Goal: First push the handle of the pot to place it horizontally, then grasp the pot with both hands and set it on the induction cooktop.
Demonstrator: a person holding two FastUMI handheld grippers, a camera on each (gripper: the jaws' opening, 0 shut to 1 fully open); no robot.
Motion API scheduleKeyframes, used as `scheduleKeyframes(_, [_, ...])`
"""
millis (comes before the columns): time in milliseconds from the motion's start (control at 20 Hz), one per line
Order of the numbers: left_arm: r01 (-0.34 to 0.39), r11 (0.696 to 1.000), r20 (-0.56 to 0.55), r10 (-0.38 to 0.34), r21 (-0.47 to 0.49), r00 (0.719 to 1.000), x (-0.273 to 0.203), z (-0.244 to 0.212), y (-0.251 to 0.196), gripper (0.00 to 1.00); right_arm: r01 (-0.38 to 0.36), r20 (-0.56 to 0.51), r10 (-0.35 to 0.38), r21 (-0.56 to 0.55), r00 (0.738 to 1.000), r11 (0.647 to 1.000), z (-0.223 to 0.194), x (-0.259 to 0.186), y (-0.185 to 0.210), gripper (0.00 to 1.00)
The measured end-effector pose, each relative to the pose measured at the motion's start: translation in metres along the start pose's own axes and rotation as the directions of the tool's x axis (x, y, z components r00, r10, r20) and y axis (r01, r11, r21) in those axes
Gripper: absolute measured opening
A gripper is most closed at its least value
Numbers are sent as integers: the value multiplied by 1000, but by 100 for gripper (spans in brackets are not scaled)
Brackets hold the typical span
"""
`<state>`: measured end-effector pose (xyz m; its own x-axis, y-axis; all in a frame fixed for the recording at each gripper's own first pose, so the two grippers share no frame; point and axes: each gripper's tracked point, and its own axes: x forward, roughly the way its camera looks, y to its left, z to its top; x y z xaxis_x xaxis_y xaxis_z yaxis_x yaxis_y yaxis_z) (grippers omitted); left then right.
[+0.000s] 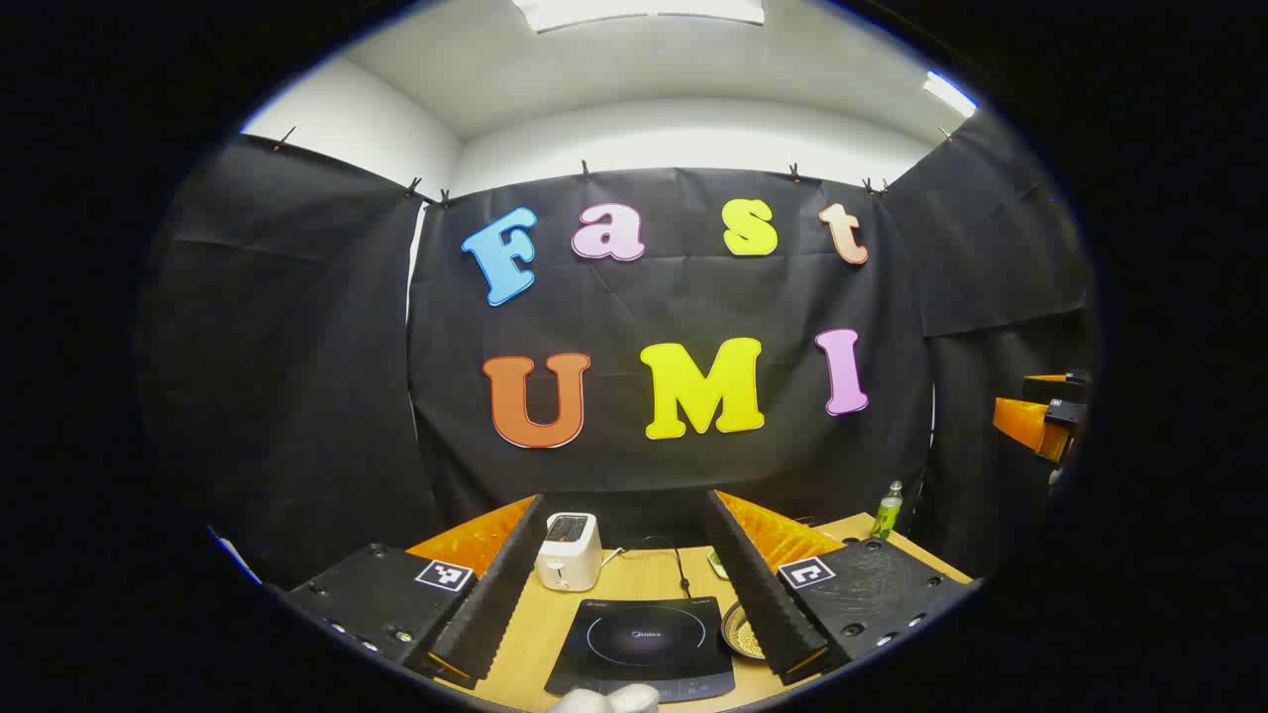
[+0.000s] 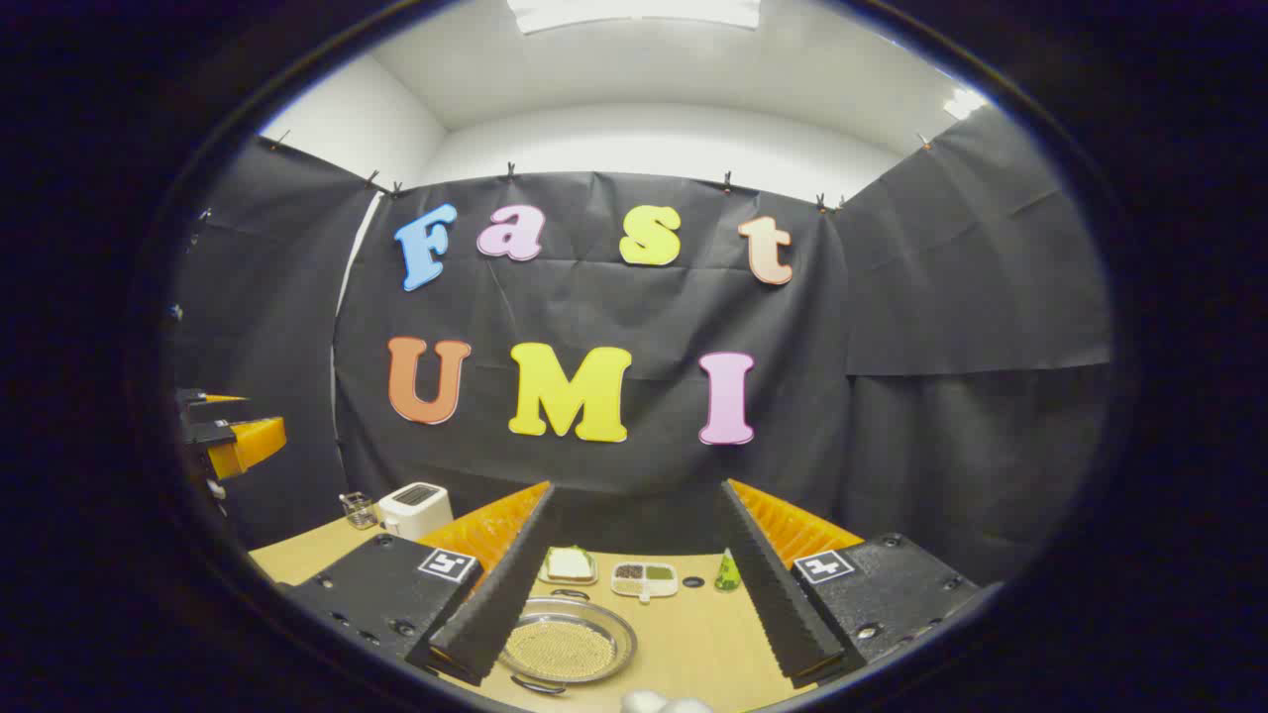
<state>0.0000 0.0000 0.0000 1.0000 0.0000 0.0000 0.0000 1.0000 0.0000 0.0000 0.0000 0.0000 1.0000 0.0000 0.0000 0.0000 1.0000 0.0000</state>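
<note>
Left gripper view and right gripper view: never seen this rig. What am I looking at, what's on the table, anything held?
No robot arm here: a person holds one two-finger tool in each hand, and a fisheye camera rides on each, looking forward along its fingers.

In the left gripper view, the left tool is open and empty above a wooden table. Between its fingers lie a black induction cooktop and a white toaster; a green bottle stands far right.

In the right gripper view, the right tool is also open and empty. Below it sits the round metal pot. Behind it are a small plate and a divided dish.

Nothing is held.
</note>
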Motion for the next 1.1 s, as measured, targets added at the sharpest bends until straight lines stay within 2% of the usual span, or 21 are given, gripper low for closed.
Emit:
scheduleKeyframes(300, [-5, 1000, -10, 5, 13, 1000, 2, -5, 3, 96, 22, -26, -22, 2, 999, 1000, -12, 3, -6, 100])
scheduleKeyframes(900, [-17, 1000, -6, 17, 23, 1000, -3, -2, 9, 96, 15, -19, -15, 0, 1000, 1000, -15, 4, 0, 100])
scheduleKeyframes(1100, [-25, 999, -4, 25, 30, 1000, -4, -2, 13, 96, 16, -50, -16, 3, 999, 1000, -30, 7, 2, 100])
